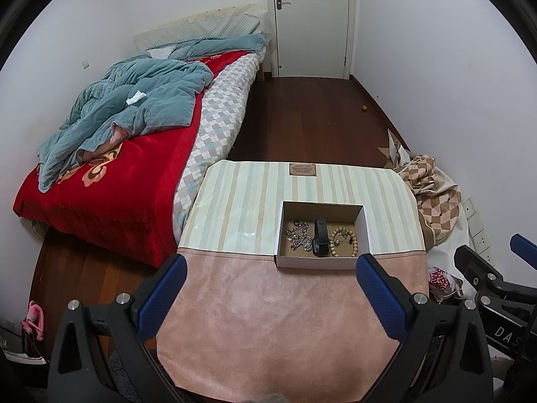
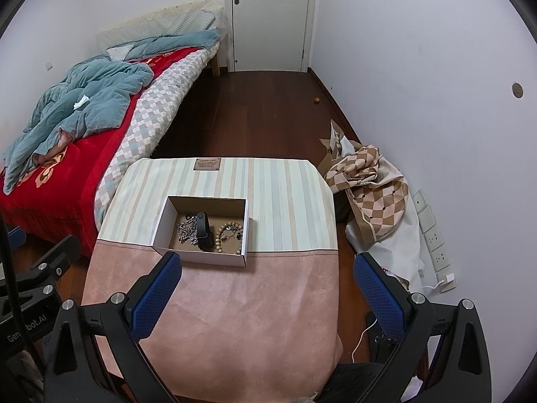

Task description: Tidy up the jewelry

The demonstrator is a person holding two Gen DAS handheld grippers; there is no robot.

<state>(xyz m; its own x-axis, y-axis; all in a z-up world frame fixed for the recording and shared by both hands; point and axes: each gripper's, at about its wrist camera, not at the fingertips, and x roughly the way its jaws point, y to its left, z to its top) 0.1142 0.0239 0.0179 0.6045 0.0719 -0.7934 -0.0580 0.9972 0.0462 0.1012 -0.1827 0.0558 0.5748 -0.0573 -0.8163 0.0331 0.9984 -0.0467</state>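
A small open cardboard box (image 1: pixel 366 231) (image 2: pixel 163 221) sits on the table's cloth, where the striped part meets the pink part. Inside lie a silver chain (image 1: pixel 298 236) (image 2: pixel 187 228), a black watch-like band (image 1: pixel 320 238) (image 2: pixel 203 231) and a wooden bead bracelet (image 1: pixel 344 241) (image 2: pixel 228 238). My left gripper (image 1: pixel 270 288) hangs open above the pink cloth, just short of the box, with nothing between its blue pads. My right gripper (image 2: pixel 266 285) is open too, near and to the right of the box, holding nothing.
The cloth-covered table (image 1: pixel 268 319) (image 2: pixel 235 319) stands beside a bed (image 1: pixel 110 181) (image 2: pixel 67 154) with a red blanket and blue quilt at the left. Checked fabric (image 1: pixel 436 198) (image 2: pixel 372 184) is heaped at the right wall. Dark wood floor leads to a white door (image 1: pixel 312 20).
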